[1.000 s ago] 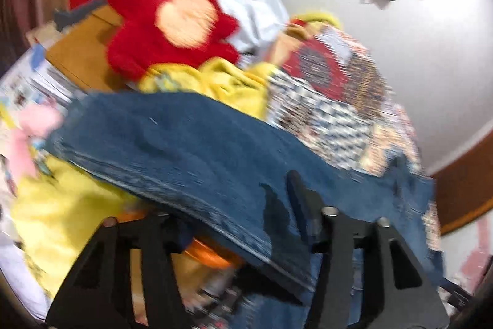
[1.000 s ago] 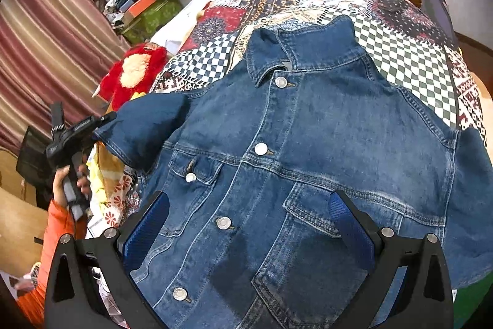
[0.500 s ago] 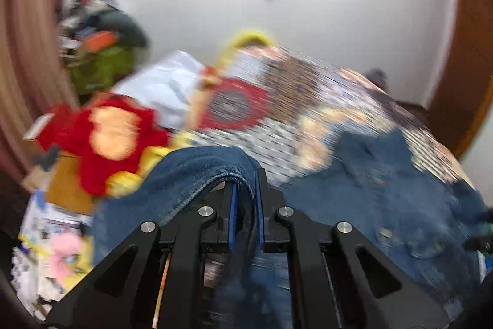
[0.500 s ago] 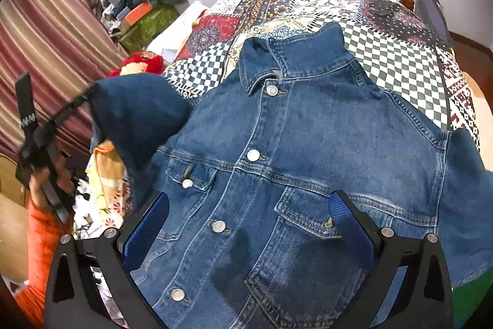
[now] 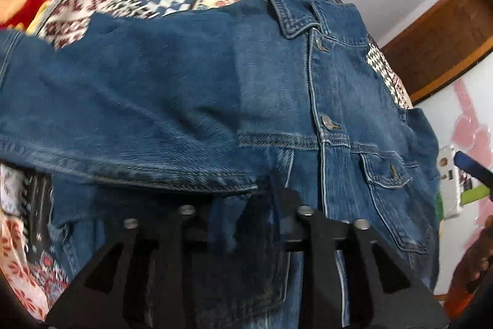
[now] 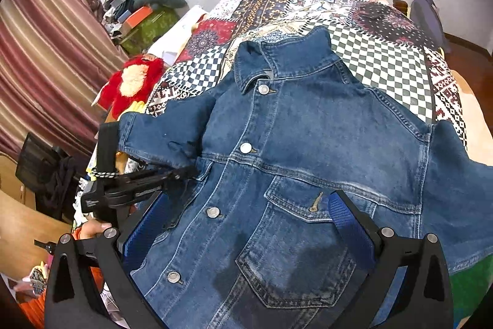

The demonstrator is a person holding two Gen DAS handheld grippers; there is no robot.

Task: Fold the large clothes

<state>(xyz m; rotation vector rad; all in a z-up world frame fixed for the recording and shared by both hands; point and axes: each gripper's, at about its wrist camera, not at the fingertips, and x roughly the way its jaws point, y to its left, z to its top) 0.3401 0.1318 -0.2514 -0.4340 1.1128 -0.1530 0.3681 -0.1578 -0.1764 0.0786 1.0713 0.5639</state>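
Observation:
A blue denim jacket (image 6: 308, 150) lies front up, buttoned, on the patchwork bedspread (image 6: 385, 57), collar pointing away. Its left sleeve (image 6: 160, 137) is folded in over the chest. My left gripper (image 6: 181, 173) is shut on that sleeve's cuff edge, over the jacket's left front. In the left wrist view the sleeve (image 5: 129, 113) drapes across the front of the left gripper (image 5: 243, 205) and hides its fingertips. My right gripper (image 6: 246, 224) is open and empty, hovering above the jacket's lower front with its blue pads apart.
A red plush toy (image 6: 132, 82) lies off the bed's left edge beside striped curtains (image 6: 40, 45). A green box with clutter (image 6: 144, 23) stands at the back left. The jacket's right sleeve (image 6: 462, 199) hangs toward the bed's right edge. A wooden door frame (image 5: 437, 30) is at right.
My left gripper closed on the sleeve cuff, lifted it and carried it right, laying the sleeve over the jacket's chest. The right gripper has stayed open above the lower front.

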